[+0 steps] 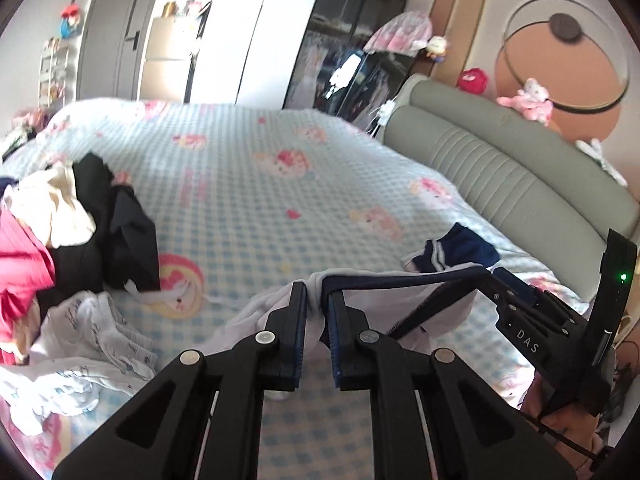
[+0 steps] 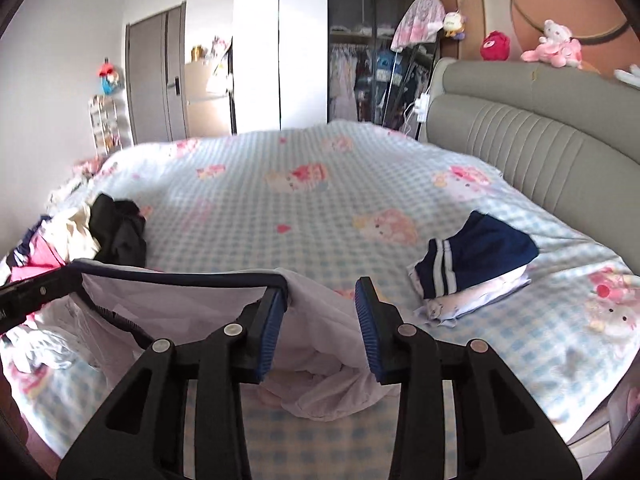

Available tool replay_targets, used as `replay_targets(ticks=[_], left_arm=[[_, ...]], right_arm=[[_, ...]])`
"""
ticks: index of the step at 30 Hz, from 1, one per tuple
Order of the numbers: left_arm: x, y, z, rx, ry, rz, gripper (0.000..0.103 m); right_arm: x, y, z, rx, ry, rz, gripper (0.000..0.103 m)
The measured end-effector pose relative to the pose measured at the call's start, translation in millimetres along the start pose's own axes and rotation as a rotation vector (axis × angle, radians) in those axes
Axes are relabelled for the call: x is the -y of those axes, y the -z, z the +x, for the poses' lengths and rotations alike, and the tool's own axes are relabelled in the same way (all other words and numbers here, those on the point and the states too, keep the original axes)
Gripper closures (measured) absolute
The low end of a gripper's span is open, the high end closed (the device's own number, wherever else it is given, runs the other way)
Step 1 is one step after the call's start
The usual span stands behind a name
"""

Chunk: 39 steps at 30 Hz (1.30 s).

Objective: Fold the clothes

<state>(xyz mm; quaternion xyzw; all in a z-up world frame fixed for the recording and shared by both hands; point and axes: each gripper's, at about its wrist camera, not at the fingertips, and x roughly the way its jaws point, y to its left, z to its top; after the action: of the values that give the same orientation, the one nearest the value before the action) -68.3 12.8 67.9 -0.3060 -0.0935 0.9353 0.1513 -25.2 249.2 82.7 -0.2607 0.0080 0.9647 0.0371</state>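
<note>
A white garment with a navy trimmed edge (image 1: 400,300) hangs stretched between my two grippers above the near part of the bed. My left gripper (image 1: 317,300) is shut on one corner of it, with white cloth bunched between the pads. In the right wrist view the garment (image 2: 172,300) runs from the left gripper (image 2: 16,296) to my right gripper (image 2: 322,300). The right gripper's fingers stand apart; the navy edge ends at its left finger (image 2: 276,308) and loose white cloth sags through the gap. The right gripper (image 1: 494,280) also shows side-on in the left wrist view.
A folded stack topped by a navy piece with white stripes (image 2: 476,264) lies near the grey headboard (image 2: 520,136). A heap of unfolded clothes (image 1: 60,220), black, cream, pink and white, fills the bed's left side. The blue checked bedcover (image 1: 240,184) stretches beyond.
</note>
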Motion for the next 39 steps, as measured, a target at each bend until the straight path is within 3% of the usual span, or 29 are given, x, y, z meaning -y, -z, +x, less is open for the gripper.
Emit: replay_targets(ticks=[2,4,7,10,13,16,22,26,30,31,32,33,39], left_arm=[[7,2,-6,-0.001,-0.026,0.046,0.091],[4,16,10,-0.071,-0.068,0.062,0.089],[-12,48,47,-0.257,-0.099,0.027,0.088],[-33,83,71,-0.39,-0.137,-0.039,0.081],[-41,104,63,-0.404,-0.123,-0.09,0.073],[-44,110,46,-0.361,-0.084,-0.114,0.071],[-28,129,40,-0.415,0.085,-0.181,0.066],[-17,138,69,-0.478,0.02,-0.172,0.066],[-35,148,91,-0.487,-0.046,-0.31,0.066],[-33,149,89,-0.473,-0.083,-0.274,0.074],[-31,149,86,-0.46,-0.12,-0.235,0.092],[-28,149,84,-0.445,-0.157,-0.197,0.093],[-45,138,44,-0.389,-0.186,-0.178,0.095]], right_arm=[[-5,12,4,-0.045,0.008,-0.017,0.064],[-10,25,9,-0.095,0.017,-0.037,0.064],[-9,60,36,-0.252,-0.015,-0.039,0.064],[-6,91,56,-0.382,-0.056,-0.036,0.064],[-8,112,63,-0.441,-0.066,-0.074,0.062],[-8,125,67,-0.473,-0.082,-0.092,0.062],[-11,120,69,-0.451,-0.088,-0.074,0.056],[-9,123,70,-0.452,-0.075,-0.059,0.055],[-2,125,71,-0.451,-0.048,-0.032,0.055],[1,125,71,-0.449,-0.037,-0.025,0.055],[3,125,71,-0.449,-0.025,-0.018,0.055],[6,125,71,-0.451,-0.02,-0.011,0.055],[17,123,69,-0.456,-0.041,0.034,0.057]])
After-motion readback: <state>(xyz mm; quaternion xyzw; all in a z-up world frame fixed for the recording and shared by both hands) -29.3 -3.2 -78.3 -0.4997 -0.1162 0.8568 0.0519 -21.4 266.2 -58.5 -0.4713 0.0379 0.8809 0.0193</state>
